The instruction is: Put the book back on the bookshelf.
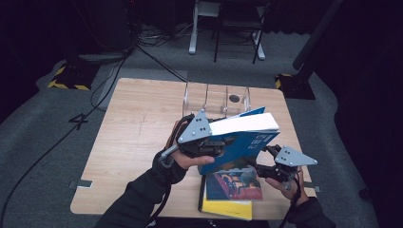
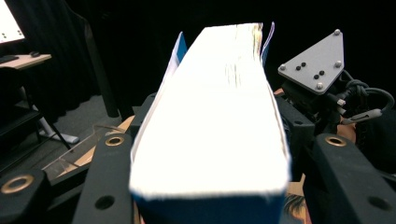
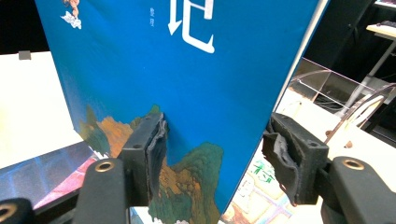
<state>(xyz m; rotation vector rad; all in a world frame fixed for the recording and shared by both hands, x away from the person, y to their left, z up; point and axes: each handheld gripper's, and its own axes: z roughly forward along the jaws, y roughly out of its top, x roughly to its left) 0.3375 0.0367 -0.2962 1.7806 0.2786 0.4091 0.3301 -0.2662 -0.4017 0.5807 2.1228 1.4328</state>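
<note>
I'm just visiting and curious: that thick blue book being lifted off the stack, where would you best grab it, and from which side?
Probably across its thickness, the two covers between the jaws, as the left gripper does at the blue book from the person's left. The book is tilted up, its white page edge facing up, and the covers give flat, parallel faces. The right gripper straddles its lower corner.

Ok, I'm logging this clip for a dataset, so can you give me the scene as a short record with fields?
held thing: blue book, tilted above the table
left gripper: fingers around the book's page edge
right gripper: at the book's lower corner, grip unclear
below: stacked books
behind: clear acrylic rack
surface: wooden table
</note>
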